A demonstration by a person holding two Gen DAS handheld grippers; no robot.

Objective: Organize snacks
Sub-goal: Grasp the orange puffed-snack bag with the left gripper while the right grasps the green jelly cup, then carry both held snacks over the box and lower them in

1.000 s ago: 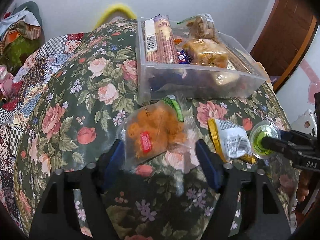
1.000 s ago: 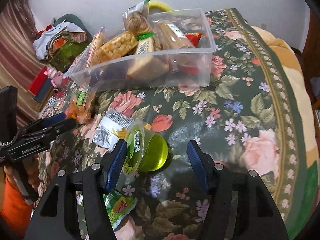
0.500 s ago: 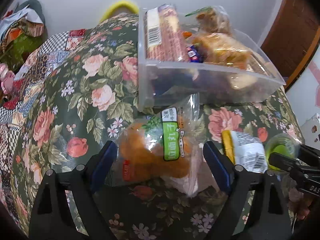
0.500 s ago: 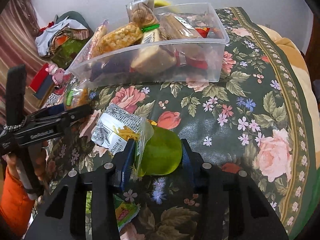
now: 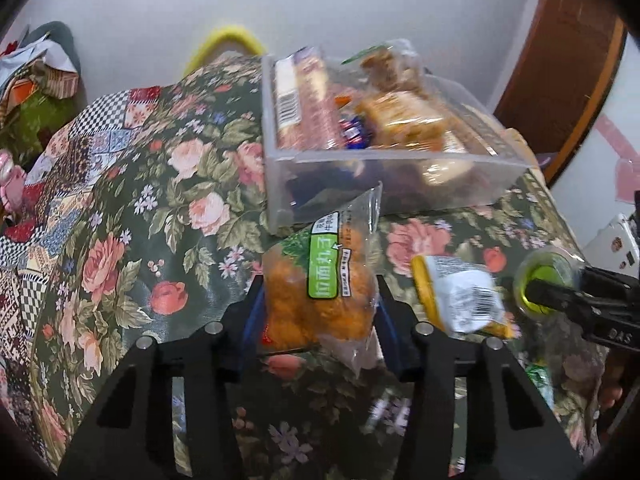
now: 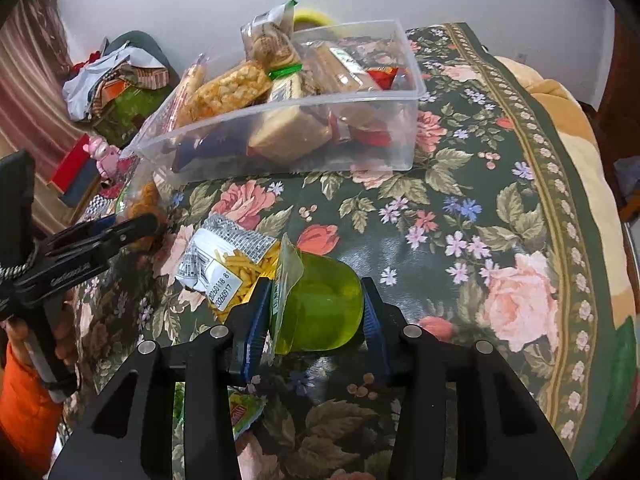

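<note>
On the dark green floral tablecloth [image 6: 460,216], a clear rectangular plastic bin [image 6: 360,148] serves as the landmark; it is heaped with wrapped snacks, among them a golden puffed-rice bar [image 6: 226,90] and a long biscuit sleeve with a barcode [image 5: 298,100].

Just in front of the bin's near wall, the left gripper [image 5: 320,304] has its blue-padded jaws pressed against both sides of a clear bag of orange fried balls with a green label [image 5: 324,292]. The bag stands upright between the fingers, its crimped top edge overlapping the bin's front wall in the left wrist view; whether it touches the bin cannot be told.

Further from the bin, toward the camera in the right wrist view, the right gripper [image 6: 316,312] is clamped on a translucent green jelly cup [image 6: 320,308], which lies on its side with its foil lid facing left. Touching that lid on the side nearer the bin lies a small white-and-yellow packet of thin fried sticks [image 6: 230,262], flat on the cloth, a barcode sticker showing.

Nearer the camera than the cup, a small green wrapped sweet [image 6: 244,408] peeks out between the right gripper's fingers.

To the left of the bin, past the table's edge, sits a pile of crumpled fabric and paper [image 6: 116,80].
</note>
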